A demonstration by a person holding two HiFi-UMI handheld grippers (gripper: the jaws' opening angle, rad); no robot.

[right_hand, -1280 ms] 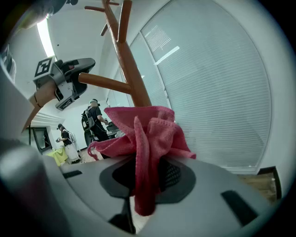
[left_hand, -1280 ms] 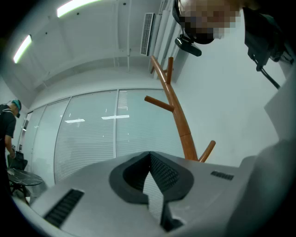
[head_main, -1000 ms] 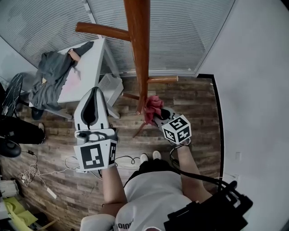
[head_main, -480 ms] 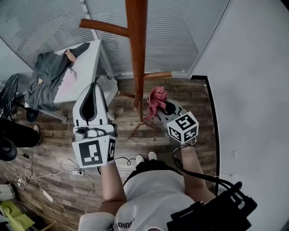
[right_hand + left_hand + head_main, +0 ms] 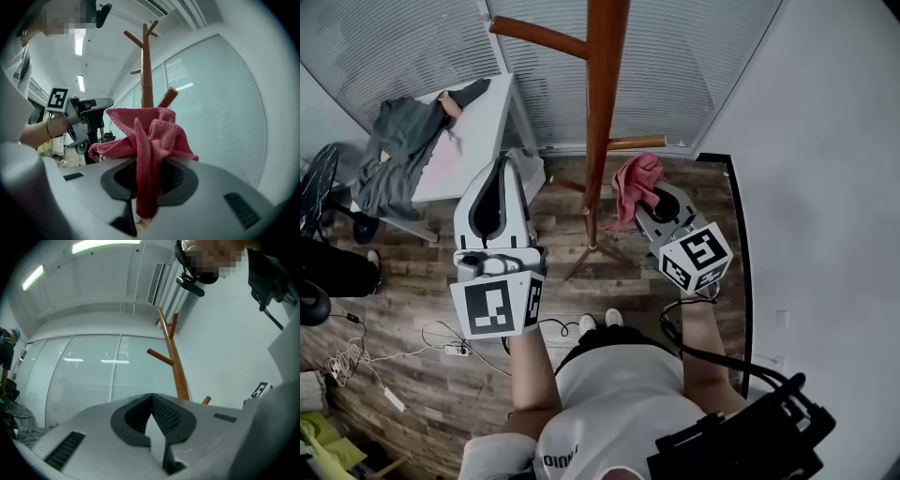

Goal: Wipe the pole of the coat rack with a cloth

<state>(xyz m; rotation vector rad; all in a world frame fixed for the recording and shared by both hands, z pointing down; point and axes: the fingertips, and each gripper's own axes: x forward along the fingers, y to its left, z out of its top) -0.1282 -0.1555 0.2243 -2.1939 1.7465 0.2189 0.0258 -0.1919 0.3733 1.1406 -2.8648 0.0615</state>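
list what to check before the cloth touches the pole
1. Cloth gripped in right claw: ok, pinched between the jaws.
2. Cloth on pole: not ok, it sits just to the pole's right and seems to be off it.
3. Right claw aimed at pole: ok, the pole rises right behind the cloth in the right gripper view.
4. Left claw out of the way: ok, shut, empty, left of the pole.
5. Path clear: not ok, a peg juts out close by the cloth.

Bright ceiling strips [image 5: 105, 245] above your coat rack [image 5: 176, 366] light everything evenly; fisheye edges bend and darken.
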